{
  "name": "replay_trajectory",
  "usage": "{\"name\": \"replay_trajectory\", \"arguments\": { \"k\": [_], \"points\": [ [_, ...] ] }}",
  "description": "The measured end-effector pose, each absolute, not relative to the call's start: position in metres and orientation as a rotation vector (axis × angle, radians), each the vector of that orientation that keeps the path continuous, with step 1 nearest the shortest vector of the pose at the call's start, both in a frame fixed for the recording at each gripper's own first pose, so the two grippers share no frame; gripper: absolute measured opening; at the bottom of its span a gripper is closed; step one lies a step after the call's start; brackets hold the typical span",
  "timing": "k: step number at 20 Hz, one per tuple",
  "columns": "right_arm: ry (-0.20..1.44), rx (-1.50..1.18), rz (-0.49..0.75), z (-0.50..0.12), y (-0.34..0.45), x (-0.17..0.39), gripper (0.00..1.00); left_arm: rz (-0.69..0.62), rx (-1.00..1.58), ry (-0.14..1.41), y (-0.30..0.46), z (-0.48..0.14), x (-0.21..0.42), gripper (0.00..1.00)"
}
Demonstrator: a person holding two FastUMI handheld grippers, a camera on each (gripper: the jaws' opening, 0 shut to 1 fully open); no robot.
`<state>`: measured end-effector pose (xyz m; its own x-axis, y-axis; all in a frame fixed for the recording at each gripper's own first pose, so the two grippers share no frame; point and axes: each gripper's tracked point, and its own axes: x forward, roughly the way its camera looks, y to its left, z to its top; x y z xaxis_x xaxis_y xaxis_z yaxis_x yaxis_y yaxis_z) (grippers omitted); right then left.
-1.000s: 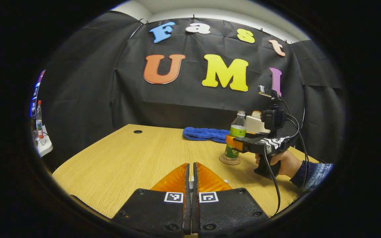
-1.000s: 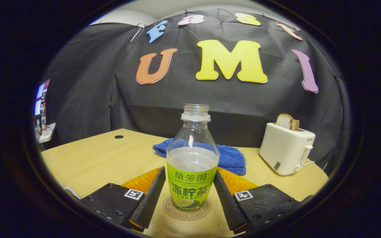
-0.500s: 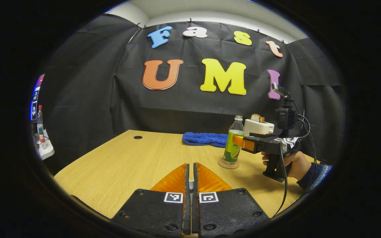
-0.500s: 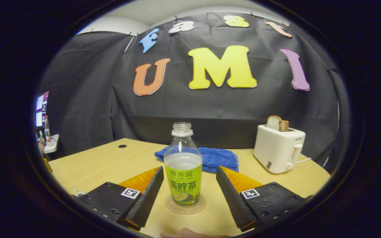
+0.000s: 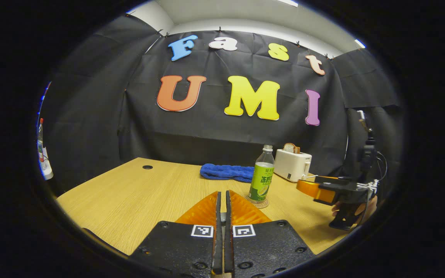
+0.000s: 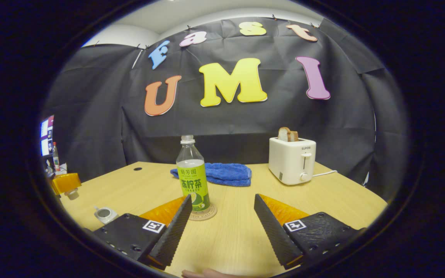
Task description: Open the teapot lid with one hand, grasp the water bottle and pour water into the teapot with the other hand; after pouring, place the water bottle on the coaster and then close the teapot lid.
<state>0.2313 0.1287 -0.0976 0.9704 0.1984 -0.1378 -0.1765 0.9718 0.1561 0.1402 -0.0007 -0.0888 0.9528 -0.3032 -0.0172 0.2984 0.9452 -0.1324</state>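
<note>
Taking the water bottle (image 6: 192,178) as landmark: one clear plastic bottle with a green label, uncapped and part full, stands upright on one round coaster (image 6: 203,213) on the wooden table (image 6: 334,197). Left of it near the table edge sits one small white teapot (image 6: 105,213), partly hidden. Behind the bottle lies one fluffy blue towel (image 6: 226,173); to its right stands one smooth white boxy toaster (image 6: 292,160) holding bread. The right gripper (image 6: 222,216) is spread wide, bottle off its left finger, untouched. The left gripper (image 5: 223,216) has its fingers pressed together.
</note>
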Motion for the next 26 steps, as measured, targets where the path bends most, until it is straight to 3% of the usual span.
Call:
{"name": "replay_trajectory", "arguments": {
  "k": [3, 10, 12, 22, 26],
  "points": [
    [0.128, 0.103, 0.175, -0.102, 0.109, 0.203, 1.00, -0.280, -0.122, 0.067, -0.002, -0.106, 0.154, 0.04],
    [0.050, 0.074, 0.222, -0.106, 0.088, 0.145, 0.94, -0.250, -0.056, 0.102, -0.013, -0.127, 0.172, 0.05],
    [0.034, 0.064, 0.232, -0.107, 0.083, 0.136, 0.96, -0.235, -0.059, 0.121, -0.014, -0.135, 0.179, 0.05],
    [0.043, 0.059, 0.249, -0.128, 0.075, 0.128, 0.95, -0.170, -0.014, 0.152, -0.012, -0.152, 0.183, 0.06],
    [0.046, 0.064, 0.239, -0.126, 0.071, 0.123, 0.96, -0.177, -0.061, 0.181, -0.010, -0.152, 0.184, 0.12]
  ]
}}
